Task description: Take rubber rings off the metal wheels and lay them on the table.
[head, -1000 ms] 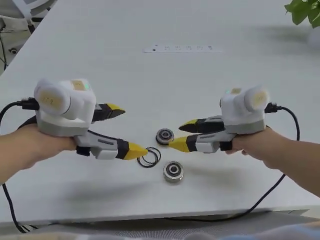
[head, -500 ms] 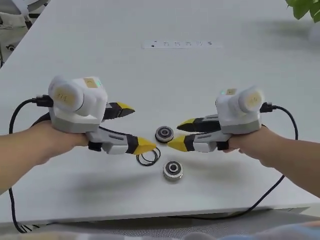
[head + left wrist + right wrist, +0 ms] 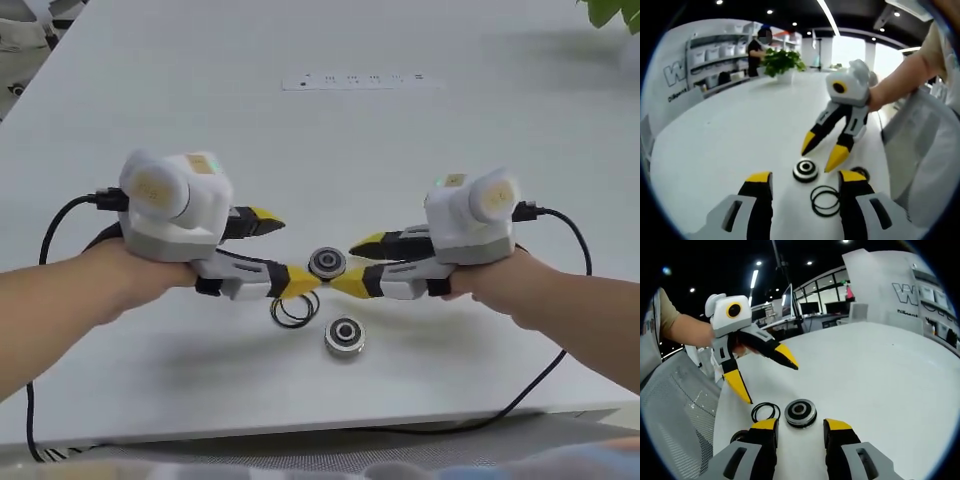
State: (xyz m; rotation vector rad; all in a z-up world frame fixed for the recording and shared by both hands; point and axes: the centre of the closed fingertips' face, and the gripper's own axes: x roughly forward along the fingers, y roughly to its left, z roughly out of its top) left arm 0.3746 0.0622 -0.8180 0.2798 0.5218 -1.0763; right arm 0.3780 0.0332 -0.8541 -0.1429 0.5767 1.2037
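A metal wheel with a dark rubber rim lies flat on the white table, between the two grippers. My left gripper comes in from the left, open, its lower tip close beside the wheel. My right gripper faces it from the right, open, tips just short of the wheel. In the left gripper view the wheel sits just ahead of my open jaws; in the right gripper view the wheel does too. Two loose black rubber rings lie overlapped on the table. A second wheel lies nearer me.
A white power strip lies across the far middle of the table. Green plant leaves show at the far right corner. Black cables trail from both grippers over the near table edge. A mesh chair stands beside the table.
Both grippers have closed in on the upper wheel, the left one travelling further to the right. Wheels and rings lie where they were.
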